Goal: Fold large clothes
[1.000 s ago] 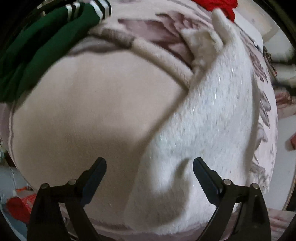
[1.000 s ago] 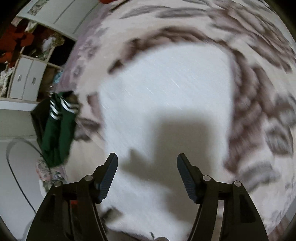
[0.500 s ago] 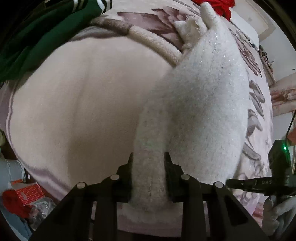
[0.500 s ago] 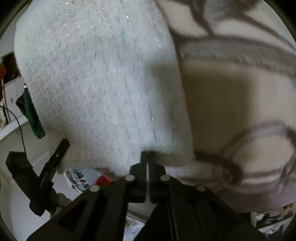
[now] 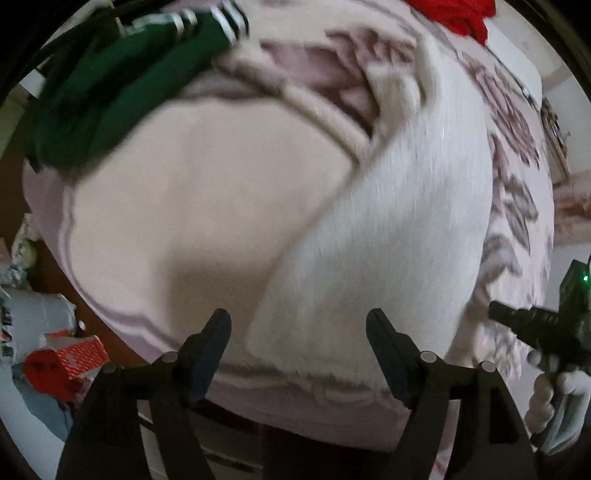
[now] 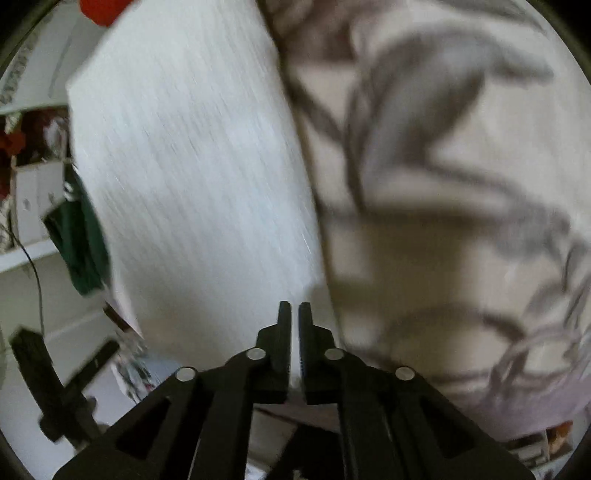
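Note:
A fluffy white garment [image 5: 388, 229] lies on a bed covered by a pink blanket [image 5: 192, 206] with a brown leaf pattern. My left gripper [image 5: 299, 347] is open and empty, its jaws wide apart just above the garment's near hem. My right gripper [image 6: 291, 321] is shut on the white garment's near edge [image 6: 199, 192], with a thin strip of fabric between the jaws. The right gripper also shows at the right edge of the left wrist view [image 5: 543, 328]. Both views are motion-blurred.
A dark green garment with white stripes [image 5: 122, 81] lies at the bed's far left. A red garment [image 5: 454, 14] lies at the far end. A red box [image 5: 70, 362] sits on the floor left of the bed. White cabinets [image 6: 33, 206] stand beyond.
My left gripper was shut on the white garment's hem half a second ago and has opened and let it go. My right gripper stays shut on the garment's edge.

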Demonstrator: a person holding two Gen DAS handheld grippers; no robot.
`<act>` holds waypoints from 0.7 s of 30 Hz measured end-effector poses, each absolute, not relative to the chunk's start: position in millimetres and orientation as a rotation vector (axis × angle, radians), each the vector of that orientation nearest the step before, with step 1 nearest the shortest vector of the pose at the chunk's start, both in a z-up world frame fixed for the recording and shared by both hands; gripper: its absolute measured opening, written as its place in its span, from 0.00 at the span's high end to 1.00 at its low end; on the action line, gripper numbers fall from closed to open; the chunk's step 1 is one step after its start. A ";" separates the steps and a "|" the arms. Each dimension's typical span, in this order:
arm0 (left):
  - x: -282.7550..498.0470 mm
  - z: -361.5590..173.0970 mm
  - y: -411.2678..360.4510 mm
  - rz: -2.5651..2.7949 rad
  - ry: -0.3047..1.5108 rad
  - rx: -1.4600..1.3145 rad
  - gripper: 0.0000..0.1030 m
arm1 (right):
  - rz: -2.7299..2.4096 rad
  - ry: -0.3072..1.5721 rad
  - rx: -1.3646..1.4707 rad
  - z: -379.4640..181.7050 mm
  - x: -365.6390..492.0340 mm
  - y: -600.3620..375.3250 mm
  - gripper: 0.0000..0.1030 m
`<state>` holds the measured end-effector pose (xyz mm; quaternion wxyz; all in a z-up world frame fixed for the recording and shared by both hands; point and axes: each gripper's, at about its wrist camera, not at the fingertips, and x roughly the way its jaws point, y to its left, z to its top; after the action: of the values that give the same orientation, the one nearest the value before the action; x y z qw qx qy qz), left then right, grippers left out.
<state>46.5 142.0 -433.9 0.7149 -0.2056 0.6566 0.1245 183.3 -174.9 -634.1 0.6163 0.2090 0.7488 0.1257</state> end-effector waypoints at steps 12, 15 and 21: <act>96.0 -511.7 145.2 0.430 1.453 -0.219 0.28 | 0.578 1.574 0.392 -607.9 345.5 -41.8 0.52; 92.1 -548.1 152.0 0.434 1.474 -0.222 0.28 | 0.548 1.614 0.173 -635.3 362.9 12.9 0.53; 95.7 -582.1 177.7 0.428 1.430 -0.305 0.00 | 0.562 1.660 0.129 -670.9 374.0 24.2 0.53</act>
<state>95.7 177.7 -582.1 0.7235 -0.1383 0.6480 0.1937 374.0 24.2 -670.9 0.6381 0.0565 0.7273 0.2462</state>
